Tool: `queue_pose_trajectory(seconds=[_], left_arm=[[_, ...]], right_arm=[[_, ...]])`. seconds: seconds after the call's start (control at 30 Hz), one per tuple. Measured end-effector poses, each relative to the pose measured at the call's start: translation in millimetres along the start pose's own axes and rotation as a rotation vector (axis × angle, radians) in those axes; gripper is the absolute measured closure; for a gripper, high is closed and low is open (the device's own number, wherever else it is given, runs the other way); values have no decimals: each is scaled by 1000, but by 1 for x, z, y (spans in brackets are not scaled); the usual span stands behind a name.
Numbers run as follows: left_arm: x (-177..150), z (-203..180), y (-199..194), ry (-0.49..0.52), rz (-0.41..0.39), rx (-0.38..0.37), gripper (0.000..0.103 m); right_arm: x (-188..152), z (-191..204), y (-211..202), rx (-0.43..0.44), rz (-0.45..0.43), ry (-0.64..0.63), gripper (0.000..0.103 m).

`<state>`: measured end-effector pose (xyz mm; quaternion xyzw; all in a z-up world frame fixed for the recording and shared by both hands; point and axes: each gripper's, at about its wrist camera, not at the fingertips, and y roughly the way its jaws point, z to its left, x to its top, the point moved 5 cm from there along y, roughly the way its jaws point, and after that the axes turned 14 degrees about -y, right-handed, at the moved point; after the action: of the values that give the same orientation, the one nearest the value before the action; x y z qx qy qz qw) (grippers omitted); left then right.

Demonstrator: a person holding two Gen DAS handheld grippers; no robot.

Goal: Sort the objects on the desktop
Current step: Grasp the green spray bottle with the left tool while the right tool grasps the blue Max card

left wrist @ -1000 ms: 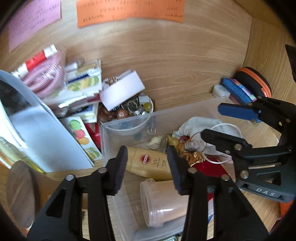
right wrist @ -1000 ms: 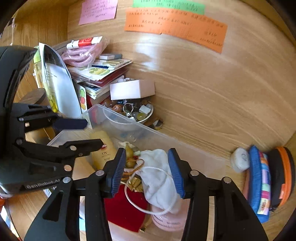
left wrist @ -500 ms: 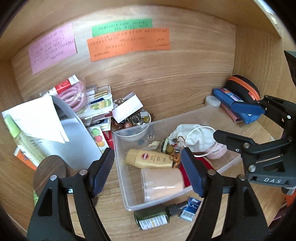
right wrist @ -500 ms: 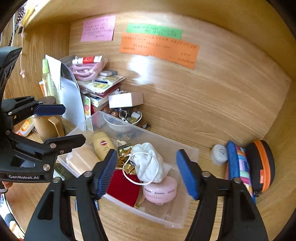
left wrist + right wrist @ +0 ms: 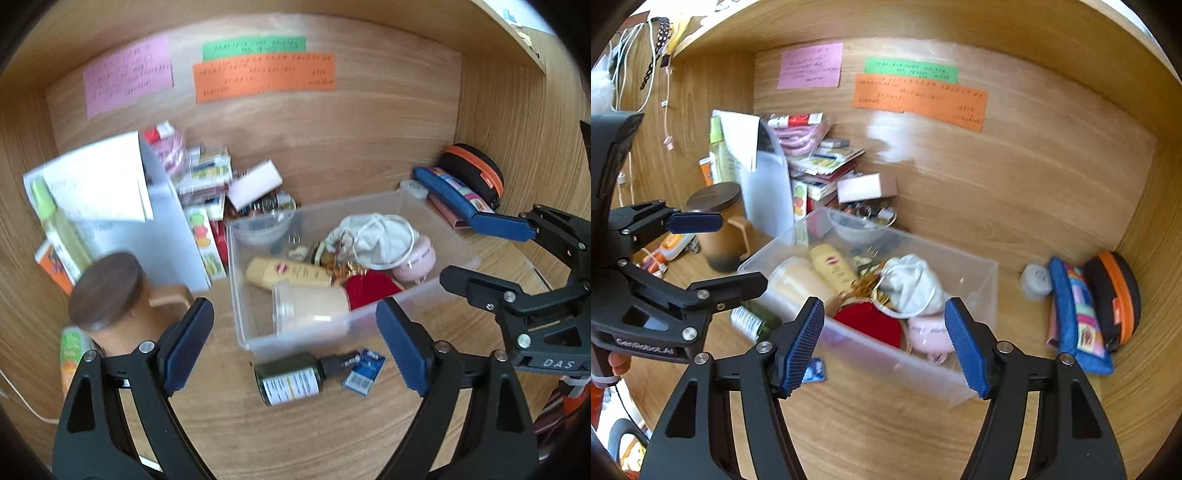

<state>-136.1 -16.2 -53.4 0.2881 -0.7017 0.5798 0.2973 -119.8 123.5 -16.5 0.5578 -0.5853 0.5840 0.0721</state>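
A clear plastic bin [image 5: 317, 206] stands on the wooden desk. It holds a yellow sunscreen tube [image 5: 288, 273], a beige cup [image 5: 314, 310], a white drawstring pouch [image 5: 376, 236], a red pouch [image 5: 369, 291] and a pink round case [image 5: 417, 258]. A dark green bottle [image 5: 291, 380] and a small blue packet [image 5: 364, 371] lie in front of the bin. My left gripper [image 5: 293, 332] hovers before the bin [image 5: 923, 365], its jaws opening with nothing between them. My right gripper [image 5: 884, 339] stands open and empty at the bin's right end.
A brown mug with a dark lid [image 5: 107, 295] stands left of the bin, with papers and stacked books [image 5: 207, 173] behind it. A blue pencil case [image 5: 454, 195] and an orange-rimmed black case [image 5: 476, 170] lean at the right wall. Coloured notes [image 5: 262, 77] hang on the back panel.
Both grippers have drawn back from over the bin and opened wider. The bottle and blue packet in front of the bin have come into view.
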Motion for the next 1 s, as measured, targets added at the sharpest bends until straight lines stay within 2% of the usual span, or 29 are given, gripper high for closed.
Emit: queue_pose_trajectory(seconds=[0.4, 0.8, 1.0], left_arm=[[-46, 30, 35, -95, 141, -19, 13], [-61, 40, 55, -139, 228, -48, 13], [-66, 46, 65, -197, 284, -89, 24]], right_arm=[[-40, 32, 26, 114, 83, 49, 33], [-54, 72, 63, 212, 176, -36, 33], [-48, 73, 77, 238, 195, -55, 35]])
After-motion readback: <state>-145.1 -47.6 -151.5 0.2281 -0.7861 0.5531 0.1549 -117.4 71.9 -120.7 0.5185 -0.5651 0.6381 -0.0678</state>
